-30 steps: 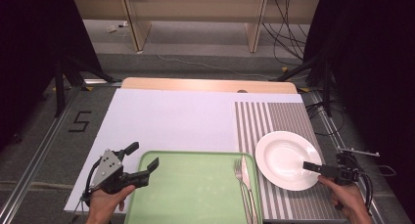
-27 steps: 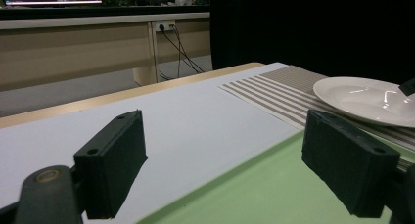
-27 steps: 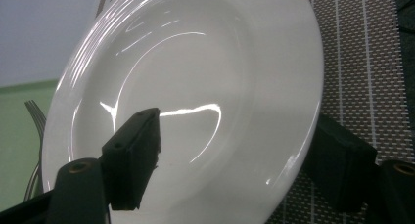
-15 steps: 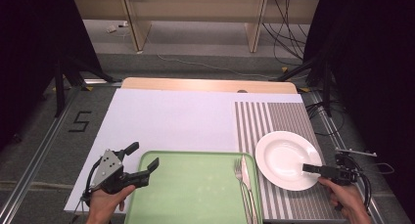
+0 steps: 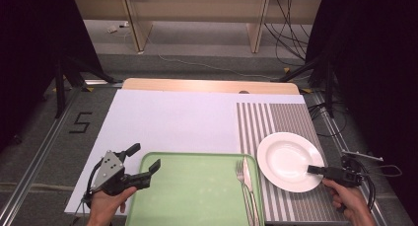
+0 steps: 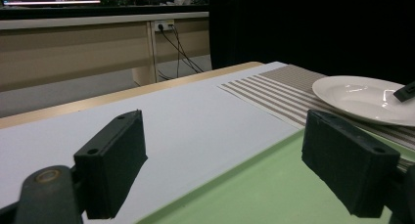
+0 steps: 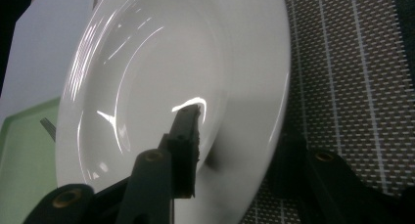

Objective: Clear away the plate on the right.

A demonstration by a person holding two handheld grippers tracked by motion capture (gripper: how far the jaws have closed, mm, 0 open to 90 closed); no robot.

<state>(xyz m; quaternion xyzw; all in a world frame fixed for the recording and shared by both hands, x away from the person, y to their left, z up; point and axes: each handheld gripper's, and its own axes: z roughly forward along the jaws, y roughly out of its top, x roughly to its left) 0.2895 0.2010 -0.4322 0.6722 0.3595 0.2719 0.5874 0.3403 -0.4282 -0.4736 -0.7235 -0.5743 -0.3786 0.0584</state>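
Observation:
A white plate lies on the striped placemat at the right. My right gripper reaches in from the right over the plate's near right rim. In the right gripper view, one jaw of the right gripper hangs above the plate and the other sits under the rim. The jaws have just been closing, with the rim between them and a gap still showing. My left gripper stands open at the left edge of the green tray, nothing between its jaws.
A fork and a knife lie side by side at the tray's right edge. A white sheet covers the table's left and middle. Cables and desk legs stand on the floor beyond the far edge.

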